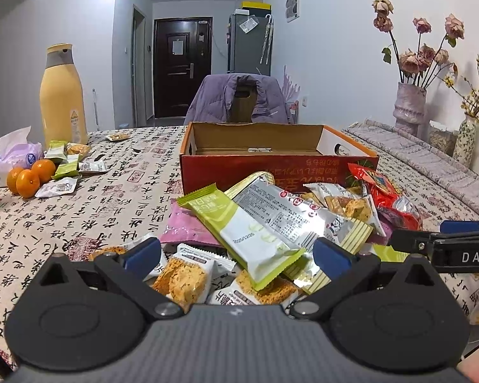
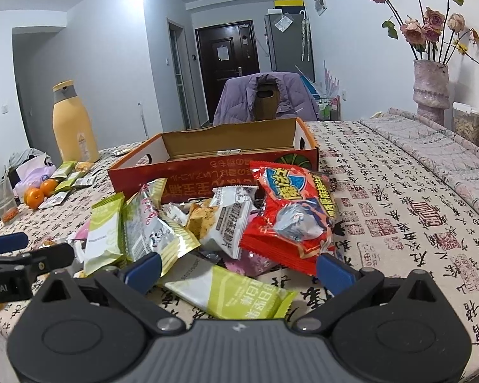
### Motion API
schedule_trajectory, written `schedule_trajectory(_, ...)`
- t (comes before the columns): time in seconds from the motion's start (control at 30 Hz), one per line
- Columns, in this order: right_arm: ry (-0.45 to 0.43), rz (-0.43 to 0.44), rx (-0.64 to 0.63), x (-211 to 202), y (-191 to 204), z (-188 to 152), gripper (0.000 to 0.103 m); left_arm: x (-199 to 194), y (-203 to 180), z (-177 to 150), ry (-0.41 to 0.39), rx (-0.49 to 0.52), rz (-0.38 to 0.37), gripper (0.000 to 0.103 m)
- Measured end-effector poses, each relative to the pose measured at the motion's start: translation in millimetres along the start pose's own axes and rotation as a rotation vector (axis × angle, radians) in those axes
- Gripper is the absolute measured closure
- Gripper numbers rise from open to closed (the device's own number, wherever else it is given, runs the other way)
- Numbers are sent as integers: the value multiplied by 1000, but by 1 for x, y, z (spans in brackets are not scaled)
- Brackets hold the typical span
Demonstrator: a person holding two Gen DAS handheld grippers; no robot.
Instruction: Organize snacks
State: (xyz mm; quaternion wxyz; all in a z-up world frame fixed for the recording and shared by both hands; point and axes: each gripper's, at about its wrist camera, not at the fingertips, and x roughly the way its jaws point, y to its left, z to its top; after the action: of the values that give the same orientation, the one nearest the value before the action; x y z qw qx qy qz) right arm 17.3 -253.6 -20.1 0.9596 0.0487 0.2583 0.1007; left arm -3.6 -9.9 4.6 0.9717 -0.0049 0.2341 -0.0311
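A heap of snack packets lies on the table in front of an open red cardboard box (image 1: 271, 166), also in the right wrist view (image 2: 188, 175). My left gripper (image 1: 236, 255) is open, its jaws wide on either side of a green-and-white packet (image 1: 249, 236) that rests on the heap. A silver packet (image 1: 290, 214) lies beside it. My right gripper (image 2: 239, 269) is open around the near edge of the heap, over a green packet (image 2: 236, 293). A big red packet (image 2: 290, 217) lies just ahead of its right finger. The box looks empty inside.
A yellow bottle (image 1: 62, 95) stands at the back left, with oranges (image 1: 28, 175), tissues and a few small packets (image 1: 64, 159) near it. Vases of flowers (image 1: 408, 108) stand at the right. A chair with a purple jacket (image 1: 239, 99) is behind the box.
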Motion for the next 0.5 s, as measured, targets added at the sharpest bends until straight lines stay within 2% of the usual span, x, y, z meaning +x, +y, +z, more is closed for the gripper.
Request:
schedule_trajectory(0.27, -11, -18, -17, 6, -10, 9, 0, 12, 8, 10, -6, -39, -10, 0)
schedule_trajectory(0.4, -37, -13, -75, 10, -3, 15, 0, 21, 13, 14, 7, -45, -2, 0)
schedule_trajectory(0.5, -50, 2, -107, 16, 5, 21, 4, 26, 17, 17, 16, -46, 9, 0)
